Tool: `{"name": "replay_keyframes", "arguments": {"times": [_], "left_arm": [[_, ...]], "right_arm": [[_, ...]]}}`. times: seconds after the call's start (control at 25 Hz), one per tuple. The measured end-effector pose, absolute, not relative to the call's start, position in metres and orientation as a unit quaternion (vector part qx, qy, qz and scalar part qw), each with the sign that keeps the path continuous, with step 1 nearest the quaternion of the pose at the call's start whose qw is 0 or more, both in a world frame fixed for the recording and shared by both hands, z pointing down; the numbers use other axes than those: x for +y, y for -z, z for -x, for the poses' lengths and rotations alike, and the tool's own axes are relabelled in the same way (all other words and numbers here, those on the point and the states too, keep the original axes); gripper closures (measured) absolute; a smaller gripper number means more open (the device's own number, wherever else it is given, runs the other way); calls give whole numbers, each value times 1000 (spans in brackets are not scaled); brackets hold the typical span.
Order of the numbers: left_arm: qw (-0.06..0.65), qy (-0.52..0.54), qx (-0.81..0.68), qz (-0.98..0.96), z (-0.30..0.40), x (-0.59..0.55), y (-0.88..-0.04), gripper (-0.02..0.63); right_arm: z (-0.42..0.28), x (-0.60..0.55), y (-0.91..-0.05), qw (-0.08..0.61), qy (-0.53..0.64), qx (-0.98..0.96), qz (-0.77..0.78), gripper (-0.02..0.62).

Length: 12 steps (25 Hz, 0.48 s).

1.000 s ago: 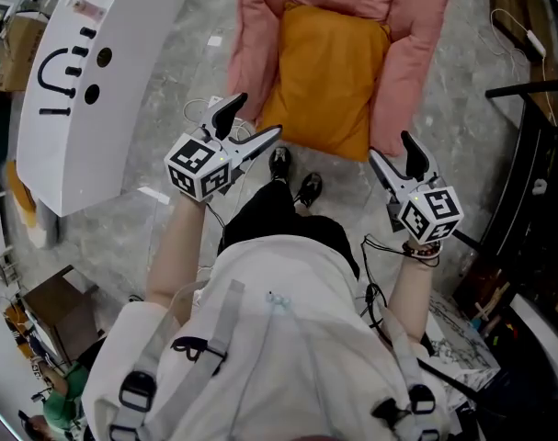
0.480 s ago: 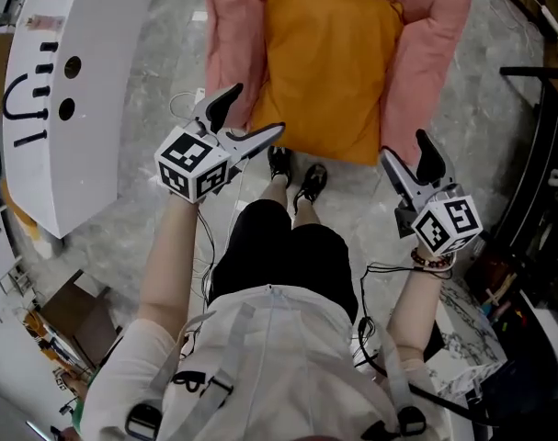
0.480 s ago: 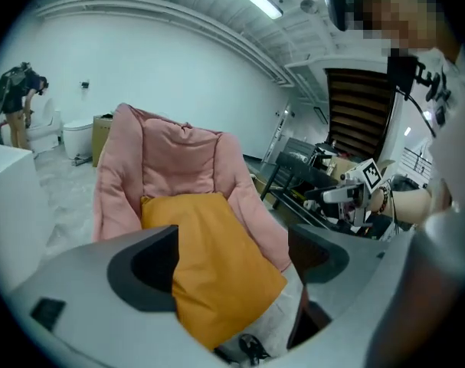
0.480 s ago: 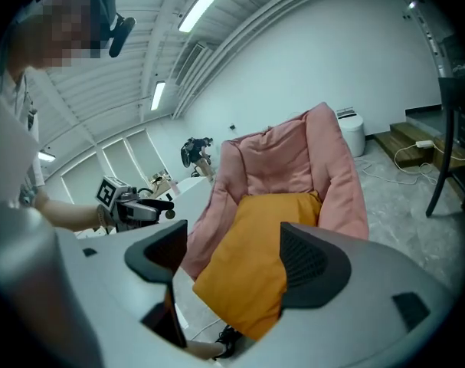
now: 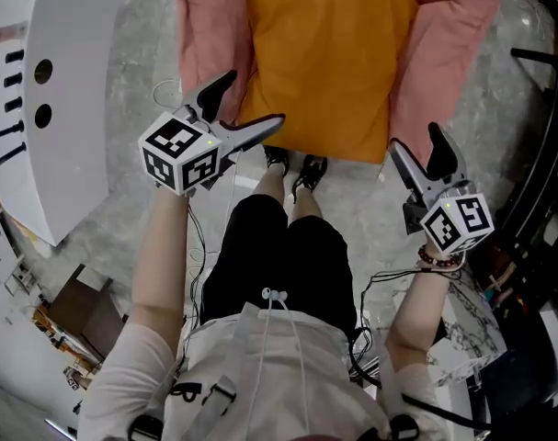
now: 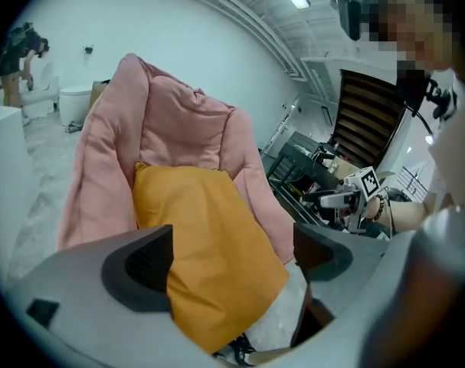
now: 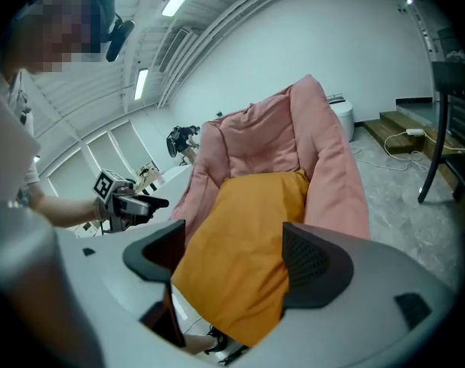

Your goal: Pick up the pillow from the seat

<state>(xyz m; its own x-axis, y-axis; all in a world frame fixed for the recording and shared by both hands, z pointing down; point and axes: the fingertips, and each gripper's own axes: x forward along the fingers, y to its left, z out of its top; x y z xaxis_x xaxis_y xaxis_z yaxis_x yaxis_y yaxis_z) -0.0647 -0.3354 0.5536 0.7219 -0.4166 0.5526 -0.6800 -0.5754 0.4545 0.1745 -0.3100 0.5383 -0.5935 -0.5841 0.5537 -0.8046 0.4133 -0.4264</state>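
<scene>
An orange pillow [image 5: 329,53] lies on the pink padded seat [image 5: 444,62], filling most of it. My left gripper [image 5: 251,104] hovers at the pillow's near left corner, apart from it. My right gripper [image 5: 418,150] hangs off the near right corner, over the floor. Both stand open and their jaws have just been opening, with nothing between them. In the left gripper view the pillow [image 6: 209,236] shows beyond the gripper [image 6: 232,255], against the seat [image 6: 178,121]. The right gripper view shows the pillow [image 7: 247,251] ahead of its gripper [image 7: 232,259].
A large white curved body [image 5: 58,108] stands left of the seat. A black frame [image 5: 545,154] and clutter line the right side. The person's shoes [image 5: 292,168] stand at the seat's front edge on the grey stone floor. Cables trail near the left gripper.
Both grippers have sunk and moved forward toward the seat's front edge. The pillow fills more of the head view. Both pairs of jaws stand a little wider.
</scene>
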Motion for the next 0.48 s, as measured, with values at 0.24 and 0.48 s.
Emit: {"name": "replay_keyframes", "arguments": {"times": [0.24,0.48], "left_arm": [[373,-214,-299,-852,71,-347,-605,124],[389,-229,-288,-845,63,-358,-639,109]], "right_arm": [[-162,-323,-588,151,-386,-815,-406,204],[-159,-338,-617,135,-424,-809,-385,181]]}}
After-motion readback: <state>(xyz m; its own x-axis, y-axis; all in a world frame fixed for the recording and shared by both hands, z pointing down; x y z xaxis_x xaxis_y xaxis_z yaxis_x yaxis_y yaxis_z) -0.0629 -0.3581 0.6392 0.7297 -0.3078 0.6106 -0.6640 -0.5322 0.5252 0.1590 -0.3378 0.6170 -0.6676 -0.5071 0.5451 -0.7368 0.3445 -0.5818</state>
